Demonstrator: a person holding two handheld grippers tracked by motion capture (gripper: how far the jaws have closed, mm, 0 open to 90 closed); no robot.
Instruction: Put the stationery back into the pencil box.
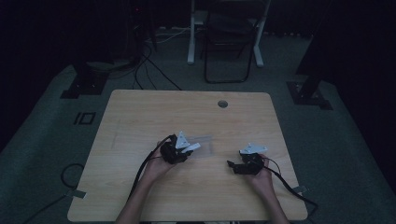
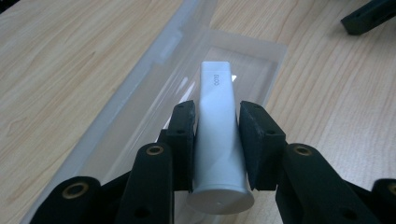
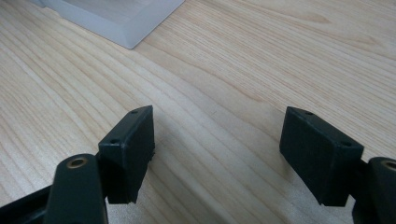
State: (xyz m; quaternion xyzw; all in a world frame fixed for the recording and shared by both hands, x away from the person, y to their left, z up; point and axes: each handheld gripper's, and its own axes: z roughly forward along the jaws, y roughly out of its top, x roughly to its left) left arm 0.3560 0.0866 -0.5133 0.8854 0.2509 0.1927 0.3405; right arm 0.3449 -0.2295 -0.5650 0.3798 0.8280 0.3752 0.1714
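Observation:
A white tube (image 2: 216, 135) with small print near its far end is clamped between the pads of my left gripper (image 2: 217, 140), and hangs over a clear plastic case (image 2: 140, 100) lying open on the wooden table (image 1: 140, 116). In the high view my left gripper (image 1: 180, 151) sits at the table's middle, its tip at the case (image 1: 205, 145). My right gripper (image 3: 217, 149) stands open over bare wood with nothing between its pads. It rests low at the right (image 1: 243, 167), pointing left toward the case. A corner of the case (image 3: 116, 16) lies ahead of it.
The table has a round cable hole (image 1: 222, 103) near its far edge. Cables trail from both grippers off the near edge. A folding chair (image 1: 229, 42) and stand legs occupy the dark floor beyond the table. The right gripper's tip (image 2: 369, 16) is at the left gripper view's top right.

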